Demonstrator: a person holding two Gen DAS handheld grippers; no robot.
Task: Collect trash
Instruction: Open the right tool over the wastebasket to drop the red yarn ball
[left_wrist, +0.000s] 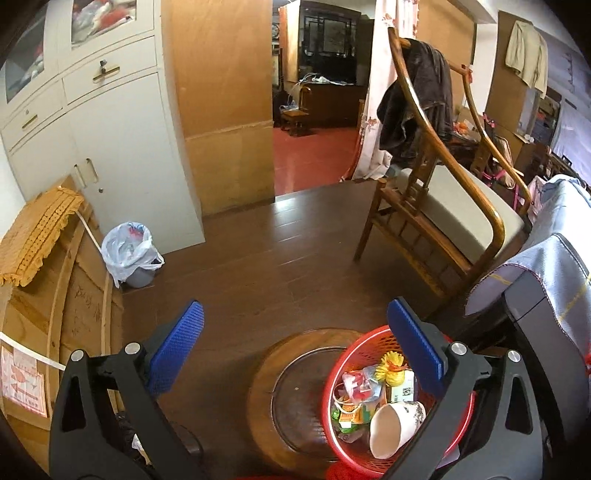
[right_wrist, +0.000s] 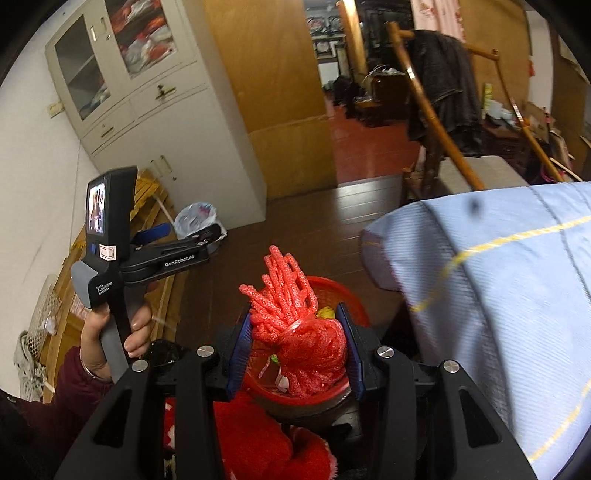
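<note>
A red mesh basket (left_wrist: 327, 402) sits on a round wooden stool (left_wrist: 266, 387). It holds a white paper cup (left_wrist: 391, 428), a yellow tassel (left_wrist: 391, 365) and several wrappers. My left gripper (left_wrist: 295, 306) hangs above and left of the basket, jaws wide open with nothing between them. My right gripper (right_wrist: 293, 310) is shut on a bundle of red foam netting (right_wrist: 306, 343), held just over the basket (right_wrist: 332, 288). In the right wrist view a hand (right_wrist: 136, 332) grips the left gripper's handle at the left.
A small bin lined with a white plastic bag (left_wrist: 129, 251) stands on the dark wooden floor by a white cabinet (left_wrist: 110, 129). A wooden chair (left_wrist: 443, 229) is at the right. Blue cloth (right_wrist: 498, 295) covers furniture close on the right. Red fuzzy fabric (right_wrist: 251, 443) lies below the right gripper.
</note>
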